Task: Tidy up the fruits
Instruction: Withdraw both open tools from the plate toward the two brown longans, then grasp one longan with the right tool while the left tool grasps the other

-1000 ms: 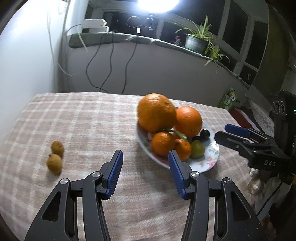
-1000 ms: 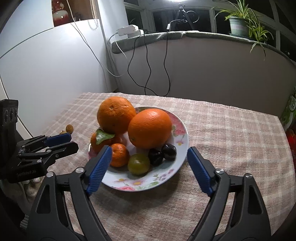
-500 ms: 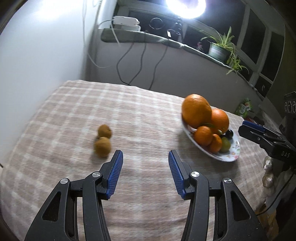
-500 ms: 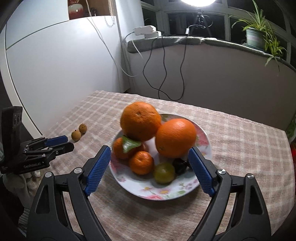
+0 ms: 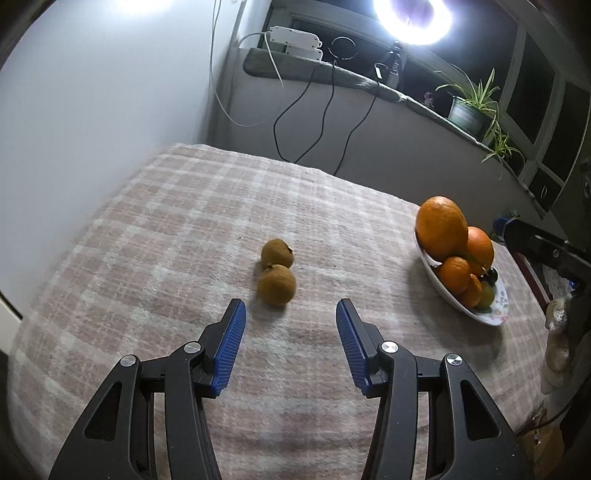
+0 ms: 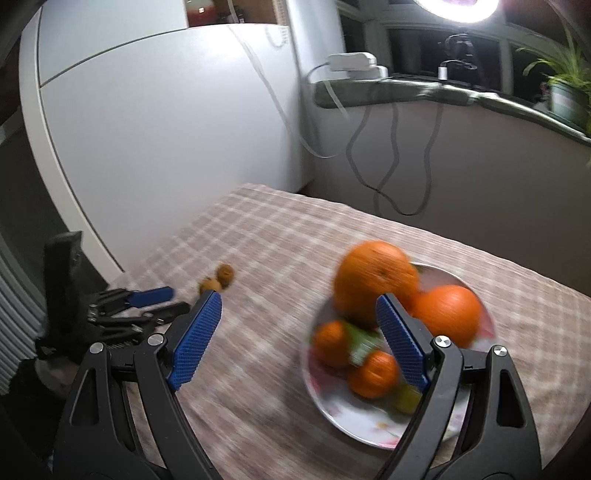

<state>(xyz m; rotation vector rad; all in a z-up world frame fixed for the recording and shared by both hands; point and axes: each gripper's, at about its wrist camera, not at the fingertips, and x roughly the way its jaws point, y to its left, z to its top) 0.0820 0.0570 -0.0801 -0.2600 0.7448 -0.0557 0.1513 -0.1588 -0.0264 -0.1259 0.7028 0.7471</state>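
Two small brown fruits lie touching on the checked cloth: the nearer one [image 5: 277, 285] and the farther one [image 5: 277, 253]. My left gripper [image 5: 290, 315] stands open just short of the nearer fruit, with nothing between its blue pads. At the right a flowered plate [image 5: 491, 314] holds two big oranges [image 5: 441, 227], small mandarins and dark fruit. In the right wrist view my right gripper [image 6: 297, 304] is open and empty above the cloth, left of the plate [image 6: 332, 406]; its right finger crosses in front of the plate's fruit. The brown fruits [image 6: 221, 278] and the left gripper [image 6: 147, 302] show at the left.
The checked cloth [image 5: 184, 221] covers the table, which ends near a white wall on the left. Cables hang from a ledge behind, with a power strip [image 5: 295, 38], a ring light [image 5: 412, 18] and a potted plant [image 5: 467, 112]. The right gripper's body [image 5: 546, 254] sits beyond the plate.
My left gripper has swung left from the plate until the two brown fruits sit just ahead of its fingers. The right gripper has swung left too, so the plate has slid to the right of its view.
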